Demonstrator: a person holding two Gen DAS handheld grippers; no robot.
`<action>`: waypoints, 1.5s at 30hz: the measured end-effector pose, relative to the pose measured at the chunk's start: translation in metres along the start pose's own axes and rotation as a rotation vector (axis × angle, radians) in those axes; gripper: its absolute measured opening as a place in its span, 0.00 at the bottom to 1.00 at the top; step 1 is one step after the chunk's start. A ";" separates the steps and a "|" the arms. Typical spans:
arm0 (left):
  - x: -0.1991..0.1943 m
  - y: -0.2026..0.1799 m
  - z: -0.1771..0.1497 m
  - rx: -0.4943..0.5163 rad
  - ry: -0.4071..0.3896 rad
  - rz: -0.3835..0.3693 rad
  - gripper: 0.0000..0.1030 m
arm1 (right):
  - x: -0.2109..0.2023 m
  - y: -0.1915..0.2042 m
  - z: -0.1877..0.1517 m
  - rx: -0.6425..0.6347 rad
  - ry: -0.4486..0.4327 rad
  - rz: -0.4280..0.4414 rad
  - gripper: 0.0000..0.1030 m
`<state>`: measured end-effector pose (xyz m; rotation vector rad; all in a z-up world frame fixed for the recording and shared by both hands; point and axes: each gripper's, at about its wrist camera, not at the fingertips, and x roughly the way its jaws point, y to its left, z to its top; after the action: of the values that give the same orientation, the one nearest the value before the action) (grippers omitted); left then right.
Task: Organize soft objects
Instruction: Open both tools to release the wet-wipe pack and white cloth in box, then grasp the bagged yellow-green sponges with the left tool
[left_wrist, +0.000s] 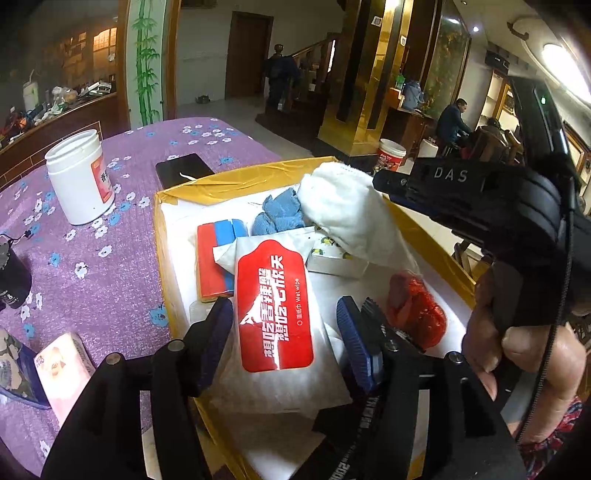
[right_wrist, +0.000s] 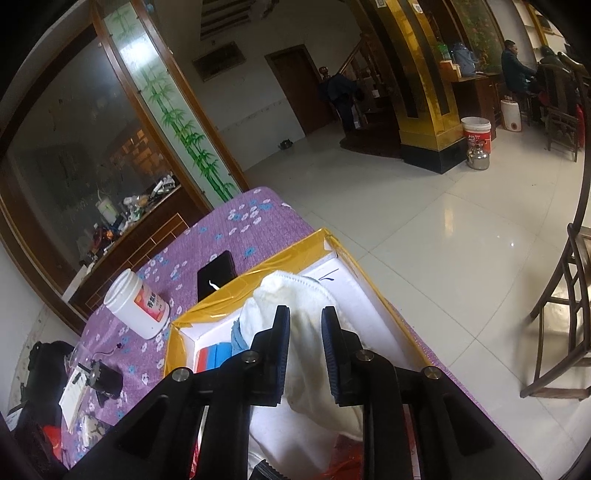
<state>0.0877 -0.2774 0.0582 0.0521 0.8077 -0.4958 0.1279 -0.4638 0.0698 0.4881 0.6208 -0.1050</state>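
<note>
A cardboard box (left_wrist: 221, 182) with yellow tape and a white lining stands on the purple flowered tablecloth. In it lie a red-and-white wet wipe packet (left_wrist: 275, 306), a blue cloth (left_wrist: 279, 214), a red-and-blue block (left_wrist: 214, 254), a small printed tissue pack (left_wrist: 332, 258) and a red mesh piece (left_wrist: 417, 314). My left gripper (left_wrist: 284, 332) is open, its fingers either side of the wet wipe packet, which lies flat. My right gripper (right_wrist: 306, 314) is shut on a white cloth (right_wrist: 295, 295). The cloth (left_wrist: 343, 206) drapes from the gripper's tip into the box's far right corner.
Left of the box stand a white jar (left_wrist: 79, 177) and a black phone (left_wrist: 183, 168). A pink tissue pack (left_wrist: 62, 365) and a dark cylinder (left_wrist: 11, 277) lie near the table's left front. A wooden chair (right_wrist: 565, 314) stands on the tiled floor to the right. People sit far back.
</note>
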 end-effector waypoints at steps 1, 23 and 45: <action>-0.001 0.000 0.000 -0.003 0.002 -0.003 0.57 | -0.002 -0.001 0.000 0.003 -0.006 0.002 0.20; -0.105 0.058 -0.045 -0.008 -0.049 0.032 0.57 | -0.075 0.029 -0.045 -0.092 -0.089 0.186 0.40; -0.077 0.052 -0.138 0.084 0.172 0.104 0.61 | -0.094 0.090 -0.135 -0.313 0.084 0.301 0.41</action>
<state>-0.0277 -0.1681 0.0087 0.2160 0.9475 -0.4306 0.0010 -0.3255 0.0663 0.2780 0.6260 0.2956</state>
